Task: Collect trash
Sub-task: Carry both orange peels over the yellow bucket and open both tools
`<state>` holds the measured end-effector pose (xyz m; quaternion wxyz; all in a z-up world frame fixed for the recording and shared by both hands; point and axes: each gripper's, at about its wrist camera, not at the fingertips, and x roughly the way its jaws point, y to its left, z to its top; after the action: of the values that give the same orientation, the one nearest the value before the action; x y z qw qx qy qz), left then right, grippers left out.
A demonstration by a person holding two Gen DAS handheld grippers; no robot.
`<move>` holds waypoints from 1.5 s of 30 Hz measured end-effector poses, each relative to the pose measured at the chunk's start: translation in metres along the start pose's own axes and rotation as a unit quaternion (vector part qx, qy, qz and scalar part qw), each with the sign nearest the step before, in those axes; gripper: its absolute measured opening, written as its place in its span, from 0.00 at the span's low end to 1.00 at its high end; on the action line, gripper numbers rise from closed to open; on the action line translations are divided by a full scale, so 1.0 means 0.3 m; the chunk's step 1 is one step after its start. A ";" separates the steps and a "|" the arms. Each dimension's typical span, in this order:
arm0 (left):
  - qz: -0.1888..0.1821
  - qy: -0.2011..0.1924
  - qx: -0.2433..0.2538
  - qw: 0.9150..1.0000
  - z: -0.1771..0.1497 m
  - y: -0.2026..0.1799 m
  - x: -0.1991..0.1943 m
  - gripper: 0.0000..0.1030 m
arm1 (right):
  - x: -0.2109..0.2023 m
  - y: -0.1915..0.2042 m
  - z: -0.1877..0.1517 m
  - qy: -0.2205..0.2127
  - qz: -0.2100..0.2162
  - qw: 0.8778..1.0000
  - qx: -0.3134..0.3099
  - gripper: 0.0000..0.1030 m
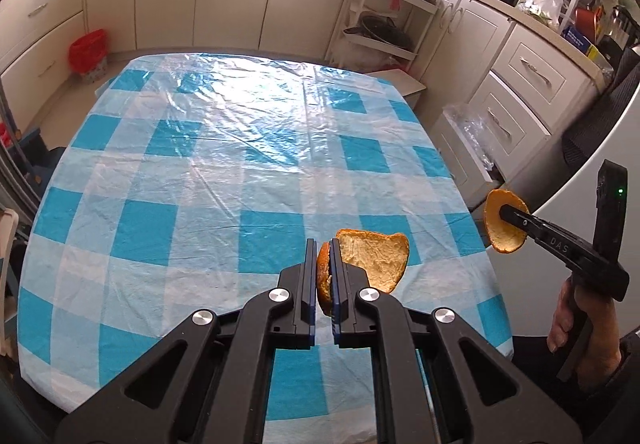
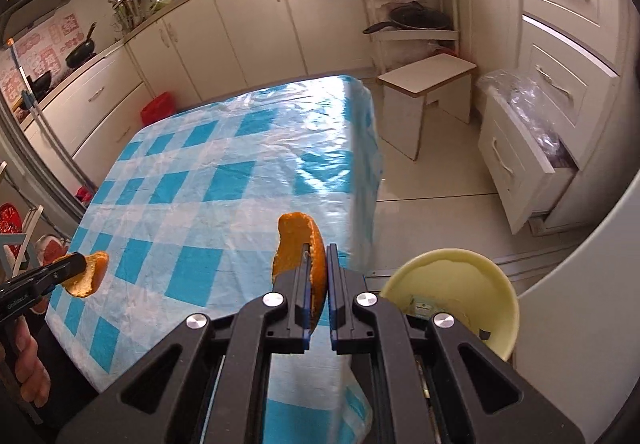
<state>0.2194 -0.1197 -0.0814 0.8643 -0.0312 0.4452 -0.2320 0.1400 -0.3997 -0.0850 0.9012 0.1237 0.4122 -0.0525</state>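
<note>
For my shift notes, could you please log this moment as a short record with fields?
left gripper: shut on an orange peel
right gripper: shut on a second peel
table: blue-checked cloth, no trash showing on it
yellow bin: low beside the right gripper, off the table's edge
progress: both peels lifted, not yet dropped

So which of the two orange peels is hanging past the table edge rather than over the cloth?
The orange peel in the right gripper: it hangs beyond the tablecloth's edge. The left gripper's peel is over the cloth.
</note>
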 end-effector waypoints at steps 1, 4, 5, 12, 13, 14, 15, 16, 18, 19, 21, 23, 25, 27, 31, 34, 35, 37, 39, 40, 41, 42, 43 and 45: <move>-0.004 0.000 0.004 1.000 0.002 -0.022 0.003 0.05 | 0.000 -0.032 -0.004 0.002 -0.012 1.000 0.009 0.07; -0.017 0.004 0.021 1.000 0.011 -0.103 0.025 0.05 | 0.020 -0.136 -0.016 0.017 -0.055 0.998 0.033 0.07; -0.022 0.006 0.026 0.999 0.015 -0.131 0.036 0.05 | 0.037 -0.168 -0.017 0.028 -0.069 0.996 0.041 0.07; -0.045 0.019 0.063 0.997 0.041 -0.334 0.112 0.05 | 0.102 -0.324 0.028 0.057 -0.101 0.988 0.099 0.48; -0.048 0.022 0.069 0.996 0.045 -0.368 0.127 0.05 | 0.083 -0.327 0.042 0.046 -0.095 0.989 0.102 0.49; -0.051 0.025 0.075 0.996 0.048 -0.400 0.144 0.05 | 0.056 -0.326 0.058 0.030 -0.087 0.990 0.105 0.53; -0.054 0.029 0.080 0.995 0.050 -0.432 0.162 0.05 | 0.027 -0.323 0.069 0.013 -0.081 0.991 0.107 0.54; -0.057 0.033 0.087 0.994 0.050 -0.473 0.186 0.05 | -0.007 -0.320 0.080 -0.010 -0.074 0.991 0.111 0.56; -0.063 0.042 0.103 0.992 0.049 -0.550 0.235 0.05 | -0.069 -0.316 0.100 -0.053 -0.057 0.990 0.121 0.63; -0.065 0.046 0.111 0.991 0.043 -0.588 0.261 0.05 | -0.098 -0.316 0.110 -0.073 -0.052 0.988 0.125 0.66; -0.068 0.056 0.126 0.988 0.033 -0.669 0.324 0.05 | -0.169 -0.318 0.132 -0.121 -0.046 0.983 0.132 0.68; -0.063 0.070 0.134 0.986 0.024 -0.732 0.390 0.05 | -0.236 -0.325 0.149 -0.165 -0.050 0.975 0.138 0.71; -0.061 0.089 0.137 0.985 0.018 -0.792 0.464 0.07 | -0.275 -0.339 0.156 -0.195 -0.057 0.969 0.143 0.72; -0.060 0.105 0.139 0.983 0.013 -0.838 0.516 0.21 | -0.287 -0.357 0.158 -0.204 -0.057 0.965 0.152 0.73; -0.048 0.089 0.154 0.983 0.013 -0.866 0.507 0.47 | -0.271 -0.386 0.169 -0.197 -0.052 0.964 0.174 0.76; -0.038 0.077 0.155 0.984 0.025 -0.838 0.466 0.53 | -0.263 -0.375 0.175 -0.195 -0.055 0.963 0.179 0.82; -0.033 0.073 0.153 0.985 0.030 -0.819 0.443 0.54 | -0.260 -0.362 0.174 -0.193 -0.057 0.964 0.176 0.83; -0.020 0.062 0.149 0.987 0.036 -0.775 0.394 0.59 | -0.241 -0.334 0.174 -0.185 -0.060 0.967 0.167 0.84; -0.004 0.044 0.144 0.989 0.037 -0.710 0.329 0.67 | -0.214 -0.300 0.174 -0.172 -0.064 0.971 0.154 0.86; 0.007 0.035 0.142 0.989 0.035 -0.673 0.295 0.69 | -0.200 -0.282 0.172 -0.166 -0.066 0.973 0.148 0.87; 0.018 0.027 0.138 0.990 0.031 -0.634 0.262 0.73 | -0.186 -0.260 0.170 -0.158 -0.067 0.975 0.141 0.88; 0.031 0.020 0.134 0.990 0.029 -0.591 0.228 0.75 | -0.172 -0.235 0.166 -0.151 -0.068 0.977 0.132 0.88; 0.041 0.016 0.129 0.991 0.024 -0.546 0.197 0.75 | -0.162 -0.208 0.161 -0.144 -0.070 0.980 0.123 0.88; 0.065 0.005 0.111 0.992 0.019 -0.443 0.127 0.77 | -0.147 -0.142 0.148 -0.131 -0.071 0.984 0.101 0.88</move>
<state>0.1932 -0.2553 -0.0720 0.8732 0.0950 0.4223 -0.2239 0.1351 -0.4528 -0.0314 0.9243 0.1761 0.2908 -0.1735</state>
